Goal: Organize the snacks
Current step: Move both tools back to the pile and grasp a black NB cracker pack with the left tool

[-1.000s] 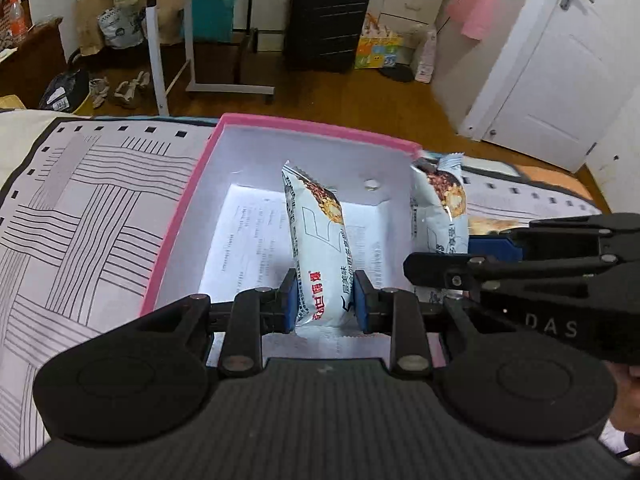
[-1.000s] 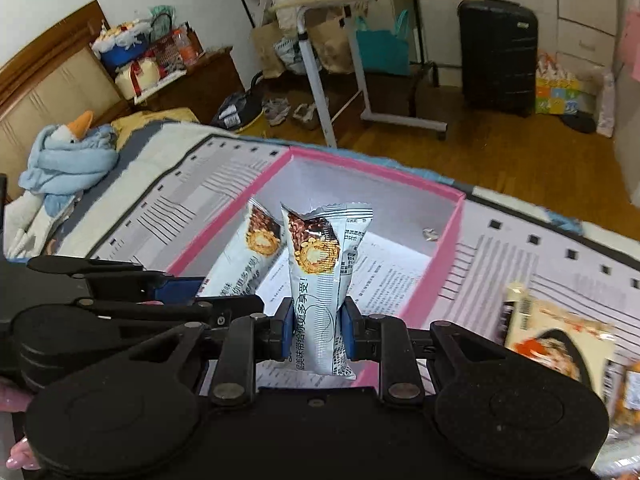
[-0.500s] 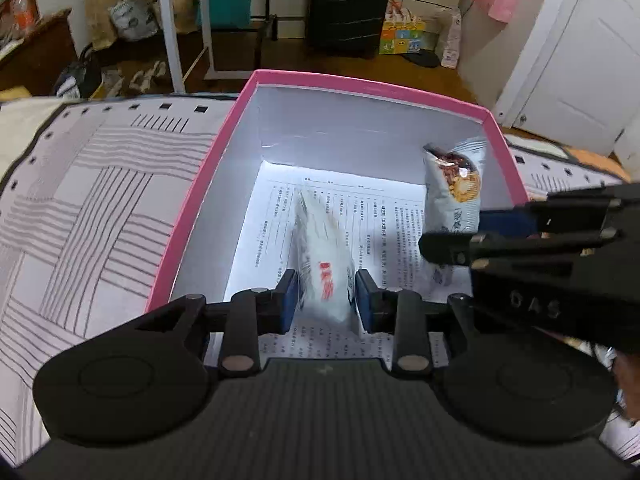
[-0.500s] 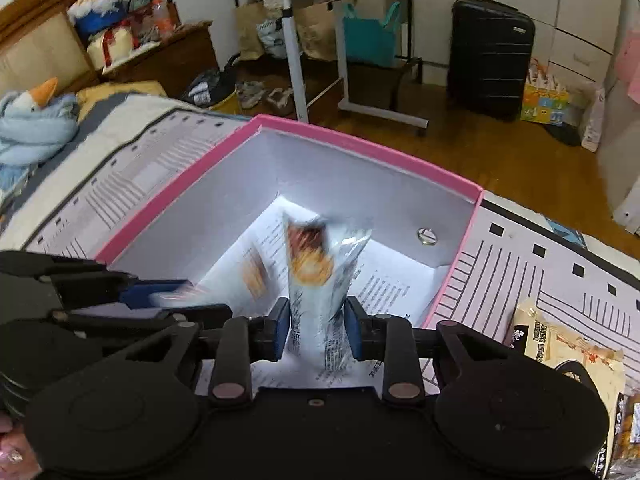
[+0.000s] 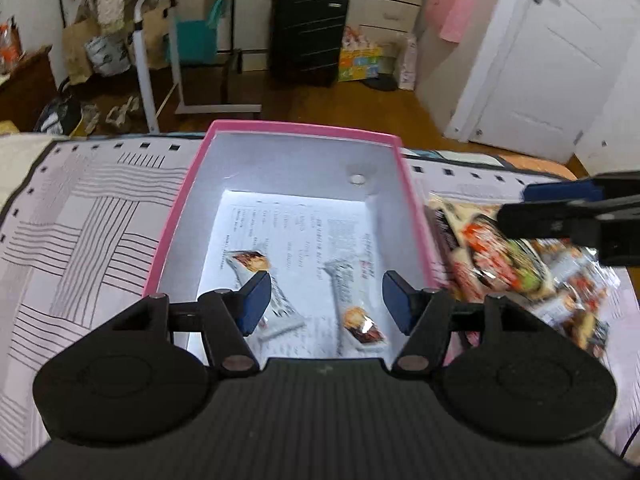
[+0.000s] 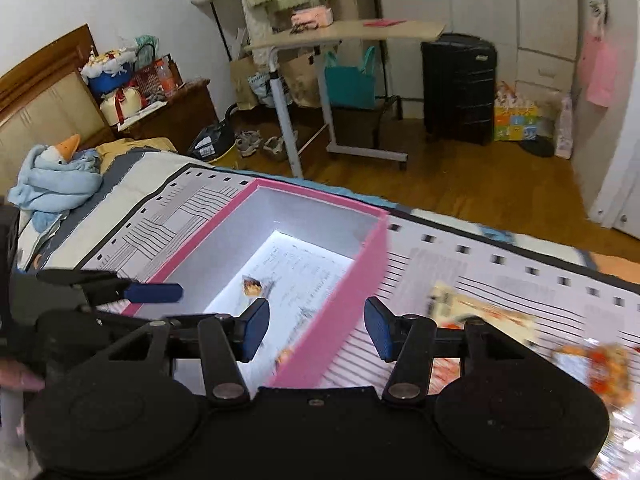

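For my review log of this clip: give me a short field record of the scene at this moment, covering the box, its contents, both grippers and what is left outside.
container: pink box, open, on a patterned bedspread
inside box: two snack bars lying flat on a printed paper
left gripper: jaws just been opening, nothing between the pads, above the box
right gripper: jaws just been opening, empty, over the box's right wall
outside box: pile of snack packets to the right
task state: packets not yet boxed

Dim room; box floor (image 5: 280, 236) glares white; motion blur right; fisheye edges.
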The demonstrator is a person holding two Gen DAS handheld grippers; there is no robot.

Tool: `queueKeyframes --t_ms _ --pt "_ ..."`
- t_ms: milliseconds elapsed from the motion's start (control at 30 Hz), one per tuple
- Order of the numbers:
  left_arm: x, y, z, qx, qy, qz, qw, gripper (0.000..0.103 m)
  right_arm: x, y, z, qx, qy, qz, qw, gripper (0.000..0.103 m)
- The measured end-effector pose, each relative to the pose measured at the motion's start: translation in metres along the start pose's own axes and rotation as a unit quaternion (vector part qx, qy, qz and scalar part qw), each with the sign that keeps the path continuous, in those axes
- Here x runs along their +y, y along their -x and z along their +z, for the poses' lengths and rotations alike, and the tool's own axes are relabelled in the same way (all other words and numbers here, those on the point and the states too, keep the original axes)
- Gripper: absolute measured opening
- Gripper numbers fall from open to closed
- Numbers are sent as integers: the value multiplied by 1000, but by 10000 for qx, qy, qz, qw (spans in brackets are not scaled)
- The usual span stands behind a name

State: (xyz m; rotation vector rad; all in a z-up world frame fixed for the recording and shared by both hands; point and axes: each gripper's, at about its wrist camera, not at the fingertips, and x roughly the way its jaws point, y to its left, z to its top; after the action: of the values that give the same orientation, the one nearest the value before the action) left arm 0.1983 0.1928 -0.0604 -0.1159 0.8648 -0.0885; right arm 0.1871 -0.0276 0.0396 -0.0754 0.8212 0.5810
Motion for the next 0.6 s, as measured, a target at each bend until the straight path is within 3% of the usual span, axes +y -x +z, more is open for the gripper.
queueKeyframes --t_ms 200,367,500,600 --pt "-55 51 2 133 -621 -69 9980 61 -22 66 -25 52 -27 -78 10000 58" --pt "-104 82 5 75 -1007 -240 9946 61 -33 90 -46 66 223 -62 9997 59" --pt "-141 78 2 160 -1044 -396 9936 61 -41 92 -66 79 828 -346 9959 63" --pt "-167 61 -6 318 -933 -612 9933 61 -67 83 -83 274 763 -424 9958 63"
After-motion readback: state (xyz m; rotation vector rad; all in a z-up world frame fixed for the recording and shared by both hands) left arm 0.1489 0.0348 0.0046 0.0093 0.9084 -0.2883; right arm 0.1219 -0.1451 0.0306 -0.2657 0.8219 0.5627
